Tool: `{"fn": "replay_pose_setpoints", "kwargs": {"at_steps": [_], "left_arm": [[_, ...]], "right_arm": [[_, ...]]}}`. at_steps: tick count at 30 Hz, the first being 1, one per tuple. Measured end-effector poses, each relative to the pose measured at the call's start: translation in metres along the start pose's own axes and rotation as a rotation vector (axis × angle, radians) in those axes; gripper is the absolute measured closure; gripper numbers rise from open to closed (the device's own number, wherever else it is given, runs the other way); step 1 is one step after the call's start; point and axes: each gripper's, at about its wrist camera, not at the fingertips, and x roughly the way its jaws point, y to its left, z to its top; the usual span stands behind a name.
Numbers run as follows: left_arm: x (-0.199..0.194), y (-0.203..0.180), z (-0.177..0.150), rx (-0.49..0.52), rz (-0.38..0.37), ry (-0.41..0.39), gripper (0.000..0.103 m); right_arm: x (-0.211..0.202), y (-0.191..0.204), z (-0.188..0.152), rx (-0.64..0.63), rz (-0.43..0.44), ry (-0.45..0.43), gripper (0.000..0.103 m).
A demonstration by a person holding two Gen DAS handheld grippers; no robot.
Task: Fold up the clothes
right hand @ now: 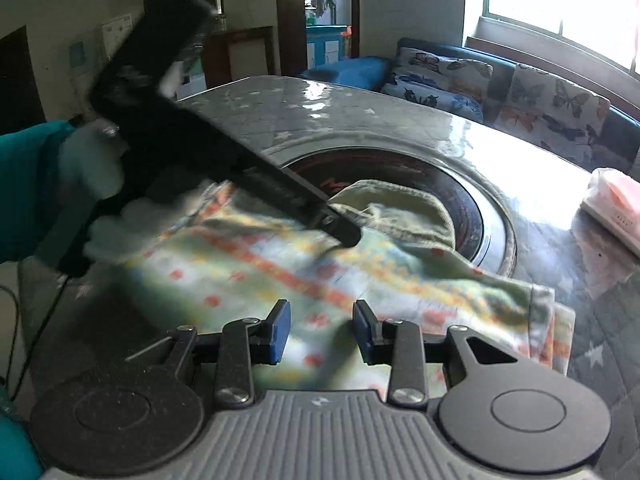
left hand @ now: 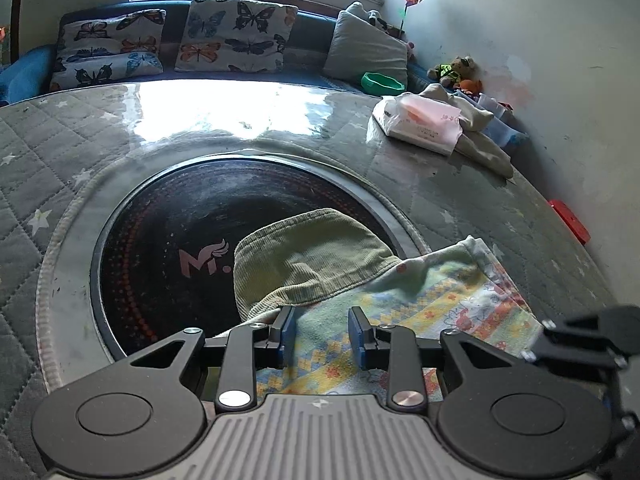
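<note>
The left gripper sits low over the patterned garment, its 2 blue pads spread apart with cloth showing in the gap and nothing pinched between them; in the right wrist view it reaches in slanting from the upper left, blurred, its tip down against the fabric, carried by a white-gloved hand with a teal sleeve behind it. The right gripper hovers above the near edge of the same garment, jaws likewise parted and empty; its black linkage shows at the right edge of the left wrist view. The patterned garment lies flat on the quilted grey table cover, overlapping an olive corduroy piece that rests partly on the round black inset; a tissue pack lies well apart at the far right; butterfly cushions line the sofa beyond.
</note>
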Motion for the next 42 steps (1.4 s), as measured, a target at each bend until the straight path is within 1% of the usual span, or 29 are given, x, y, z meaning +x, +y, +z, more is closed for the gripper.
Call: {"fn": "replay_pose_setpoints", "kwargs": {"at_steps": [5, 9, 10, 13, 16, 19, 23, 31, 38, 41, 42], "left_arm": [[-0.001, -0.004, -0.001, -0.001, 0.019, -0.006, 0.071], [-0.016, -0.011, -0.004, 0.012, 0.039, -0.026, 0.071], [-0.023, -0.015, -0.006, 0.022, 0.033, -0.038, 0.071], [-0.044, -0.032, -0.019, 0.068, 0.011, -0.068, 0.071], [-0.055, -0.050, -0.038, 0.104, -0.007, -0.067, 0.071], [-0.061, -0.061, -0.058, 0.121, 0.000, -0.063, 0.072], [-0.063, -0.068, -0.077, 0.105, -0.006, -0.054, 0.073], [-0.073, -0.062, -0.093, 0.059, -0.011, -0.079, 0.071], [-0.088, -0.045, -0.102, -0.002, 0.005, -0.086, 0.071], [-0.093, -0.033, -0.108, -0.042, 0.029, -0.078, 0.071], [-0.096, -0.028, -0.111, -0.059, 0.027, -0.081, 0.072]], "right_arm": [[-0.014, 0.012, -0.016, -0.023, -0.014, -0.005, 0.070], [-0.029, 0.007, -0.023, 0.006, -0.048, -0.010, 0.070], [-0.032, 0.006, -0.023, 0.011, -0.058, -0.014, 0.070], [-0.036, 0.003, -0.026, 0.036, -0.075, -0.030, 0.070], [-0.037, 0.002, -0.029, 0.054, -0.086, -0.046, 0.070], [-0.035, 0.004, -0.034, 0.054, -0.098, -0.051, 0.070], [-0.038, 0.004, -0.042, 0.057, -0.125, -0.055, 0.070], [-0.050, -0.012, -0.054, 0.122, -0.184, -0.054, 0.069], [-0.059, -0.032, -0.070, 0.193, -0.238, -0.037, 0.069], [-0.064, -0.037, -0.073, 0.208, -0.237, -0.031, 0.070], [-0.065, -0.037, -0.073, 0.205, -0.237, -0.029, 0.071]]}}
